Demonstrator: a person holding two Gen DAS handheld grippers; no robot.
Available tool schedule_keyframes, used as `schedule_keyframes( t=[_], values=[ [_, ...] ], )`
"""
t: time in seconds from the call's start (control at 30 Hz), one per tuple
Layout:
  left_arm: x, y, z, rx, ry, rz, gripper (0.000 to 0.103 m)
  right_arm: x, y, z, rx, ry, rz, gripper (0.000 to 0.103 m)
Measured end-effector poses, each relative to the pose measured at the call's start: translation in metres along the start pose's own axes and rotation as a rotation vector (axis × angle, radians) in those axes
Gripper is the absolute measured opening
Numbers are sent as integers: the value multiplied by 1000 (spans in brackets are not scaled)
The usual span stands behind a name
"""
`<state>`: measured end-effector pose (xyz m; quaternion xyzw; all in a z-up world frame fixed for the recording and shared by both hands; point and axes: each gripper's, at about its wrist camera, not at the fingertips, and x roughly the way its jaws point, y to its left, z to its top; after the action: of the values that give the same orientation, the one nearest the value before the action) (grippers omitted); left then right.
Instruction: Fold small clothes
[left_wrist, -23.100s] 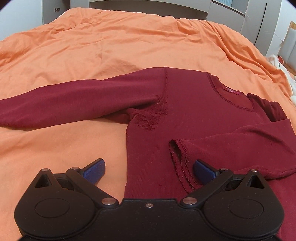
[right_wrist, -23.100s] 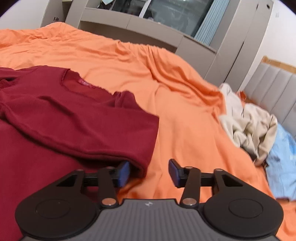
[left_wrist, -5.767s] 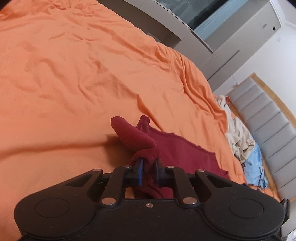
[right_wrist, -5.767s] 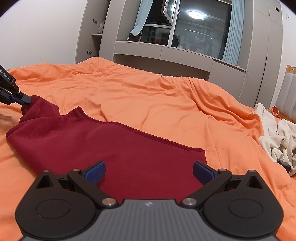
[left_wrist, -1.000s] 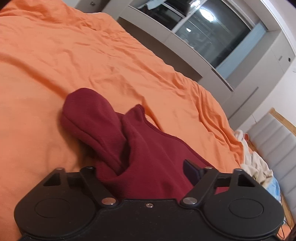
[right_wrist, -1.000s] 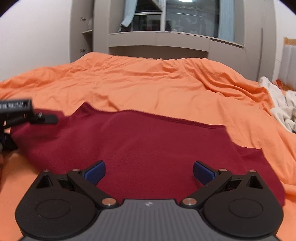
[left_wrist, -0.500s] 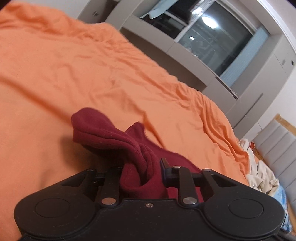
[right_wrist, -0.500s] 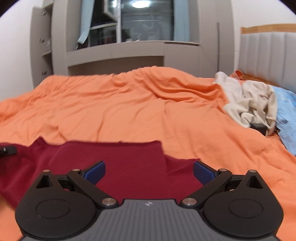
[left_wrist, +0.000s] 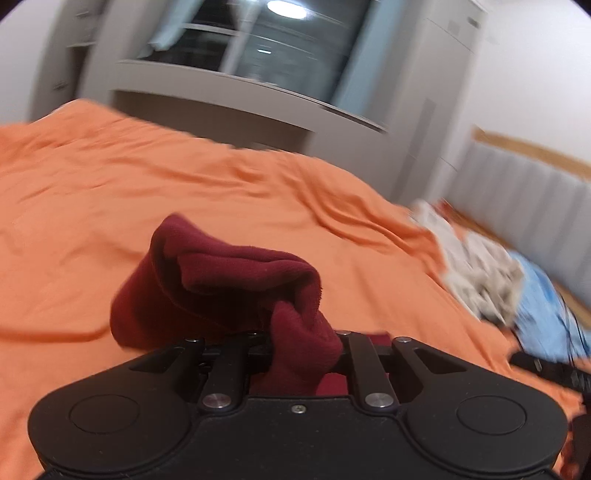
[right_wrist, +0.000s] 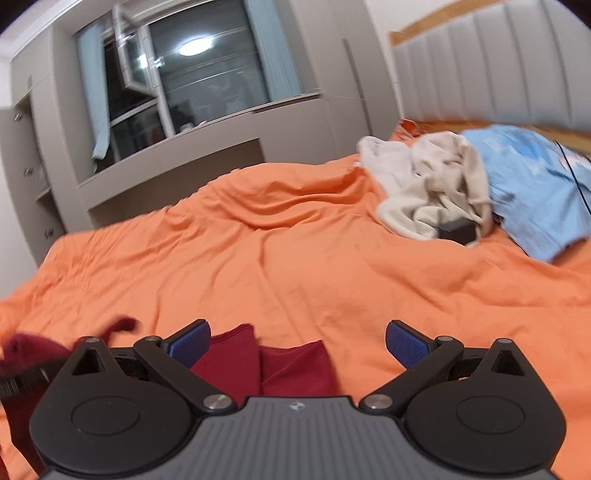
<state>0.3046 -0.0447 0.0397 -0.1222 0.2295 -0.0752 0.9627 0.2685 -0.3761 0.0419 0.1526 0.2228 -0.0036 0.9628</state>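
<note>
black left gripper (left_wrist: 301, 345), blue-padded right gripper (right_wrist: 298, 341)

The right gripper (right_wrist: 298, 341) hangs wide open over the orange bedspread (right_wrist: 314, 258), dark red garment (right_wrist: 258, 365) bunched below; pale clothes (right_wrist: 432, 184) lie near the headboard (right_wrist: 498, 66).

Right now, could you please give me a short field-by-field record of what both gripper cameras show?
Surface: orange bedspread
Task item: dark red top, bunched
Left gripper: shut on the dark red top, fabric lifted in a wad
Right gripper: open, holding nothing, over a flat part of the top
Other items: beige clothes and a light blue garment near the grey headboard
</note>
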Motion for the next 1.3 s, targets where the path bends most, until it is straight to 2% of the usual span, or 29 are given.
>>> schedule_keyframes(
  t=[0.17, 0.3, 0.37, 0.4, 0.6, 0.63, 0.7, 0.93, 1.03, 1.2, 1.3],
  values=[
    [12, -63, -26, 193, 108, -117, 16, -1, -17, 2, 52, 0, -17, 103],
    [22, -92, -58, 330, 226, -179, 17, -1, -22, 2, 72, 2, -23, 103],
    [24, -98, -71, 401, 250, -181, 22, 0, -21, 2, 75, 8, -23, 103],
    [23, -98, -75, 416, 257, -186, 28, 2, -21, 1, 74, 13, -20, 103],
    [17, -86, -68, 355, 272, -287, 53, 7, -16, -3, 70, 40, -15, 103],
    [15, -85, -67, 353, 273, -305, 60, 8, -16, -3, 70, 43, -16, 103],
    [14, -86, -66, 366, 277, -331, 66, 10, -16, -4, 77, 51, -17, 103],
    [4, -89, -69, 386, 267, -377, 90, 16, -19, -7, 99, 84, -13, 103],
    [-3, -84, -68, 394, 246, -374, 101, 19, -19, -9, 106, 102, -2, 103],
    [-14, -69, -66, 410, 222, -361, 102, 30, -25, -15, 176, 164, 68, 103],
    [-25, -63, -67, 471, 185, -345, 102, 40, -28, -21, 250, 218, 135, 103]
  ],
)
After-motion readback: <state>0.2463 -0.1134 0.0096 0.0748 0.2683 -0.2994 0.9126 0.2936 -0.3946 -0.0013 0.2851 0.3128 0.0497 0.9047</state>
